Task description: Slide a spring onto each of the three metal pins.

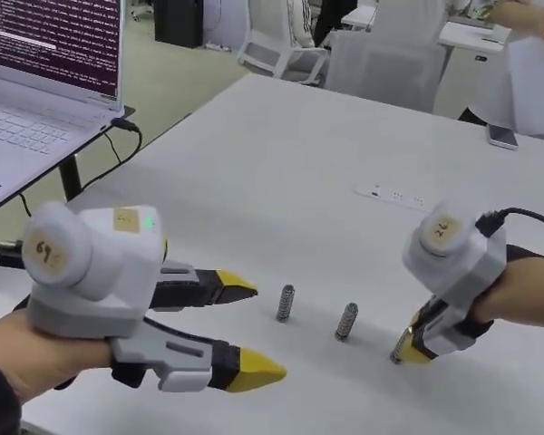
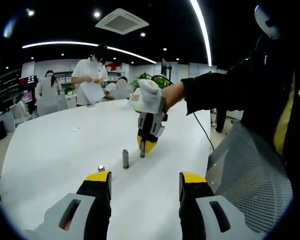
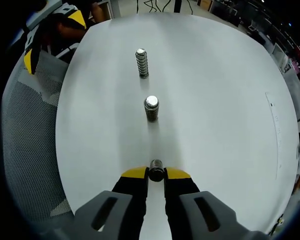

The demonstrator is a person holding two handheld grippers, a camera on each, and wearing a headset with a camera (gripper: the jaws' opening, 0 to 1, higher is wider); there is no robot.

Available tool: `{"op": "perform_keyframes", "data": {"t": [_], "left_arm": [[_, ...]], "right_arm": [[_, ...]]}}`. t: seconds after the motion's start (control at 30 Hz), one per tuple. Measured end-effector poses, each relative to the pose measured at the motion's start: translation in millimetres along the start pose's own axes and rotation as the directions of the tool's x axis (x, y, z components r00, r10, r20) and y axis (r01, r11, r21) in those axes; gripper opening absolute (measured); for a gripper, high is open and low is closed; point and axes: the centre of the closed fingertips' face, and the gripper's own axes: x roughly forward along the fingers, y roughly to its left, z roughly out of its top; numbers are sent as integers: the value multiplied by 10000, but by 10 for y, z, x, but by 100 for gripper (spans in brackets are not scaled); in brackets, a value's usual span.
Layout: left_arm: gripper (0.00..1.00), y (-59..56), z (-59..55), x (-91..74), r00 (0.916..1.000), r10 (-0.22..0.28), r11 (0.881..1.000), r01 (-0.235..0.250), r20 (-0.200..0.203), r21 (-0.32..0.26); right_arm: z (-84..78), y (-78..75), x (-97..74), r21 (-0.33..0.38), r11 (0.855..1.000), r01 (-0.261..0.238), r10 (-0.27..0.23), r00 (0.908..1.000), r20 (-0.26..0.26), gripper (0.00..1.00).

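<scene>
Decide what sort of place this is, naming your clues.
Probably an open-plan office or lab: a laptop, a mesh chair, a ceiling vent, and people standing at other desks.

Three springs (image 3: pixel 141 63) (image 3: pixel 151 113) (image 3: pixel 156 172), two claws (image 1: pixel 267 330) (image 1: pixel 405 352), one laptop (image 1: pixel 45 100), one phone (image 1: pixel 501 136)

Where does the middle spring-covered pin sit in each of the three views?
Head view: middle pin is at lower centre, just left of the right gripper.
Left gripper view: near centre, left of and below the right gripper's yellow tips.
Right gripper view: at centre, straight ahead of the jaws.
Shared landmark: the right gripper, closed on the end spring beside this pin.
</scene>
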Motion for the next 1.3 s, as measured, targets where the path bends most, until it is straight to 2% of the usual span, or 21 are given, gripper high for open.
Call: {"op": "perform_keyframes", "data": {"t": [0.23,0.47,0.57,0.77,0.83,0.9,0.97,1.03,1.07,1.1,1.13,1.3], "left_arm": [[50,-1,-10,5,10000,-29,10000,29,-36,-36],[50,-9,-18,7,10000,-57,10000,57,-74,-23],[50,-9,-18,9,10000,-56,10000,56,-72,-24],[50,-2,-36,17,9999,-47,10000,46,-119,-52],[50,-5,-37,22,9999,-56,10000,56,-126,-46],[51,-5,-40,27,9999,-56,10000,55,-138,-53],[51,-2,-42,30,9999,-50,10000,49,-141,-57],[51,12,-37,36,9999,-42,9999,41,-95,-119],[51,22,-34,36,10000,-11,9999,10,-70,-138],[51,30,-33,36,10000,18,9999,-19,-56,-154],[51,40,-36,37,10000,40,9998,-41,-50,-175],[51,36,-47,46,10000,29,9999,-30,-95,-133]], "right_arm": [[-26,-14,-34,129,9999,60,-62,9998,175,15],[-78,-18,-69,404,9989,243,-262,9985,489,25],[-78,-22,-97,457,9981,413,-449,9959,786,29],[-46,55,-194,578,9969,536,-625,9843,1653,34],[-30,95,-221,542,9969,567,-664,9778,1986,36],[-4,125,-249,531,9964,664,-773,9671,2422,39],[-1,148,-262,658,9957,648,-799,9618,2620,41],[11,175,-293,730,9935,872,-1056,9449,3097,43],[-1,188,-298,859,9926,861,-1093,9413,3194,45],[7,197,-318,1101,9899,889,-1228,9260,3569,46],[6,197,-324,1147,9892,912,-1274,9221,3653,48],[-21,229,-408,1376,9835,1175,-1665,8856,4336,50]]}}
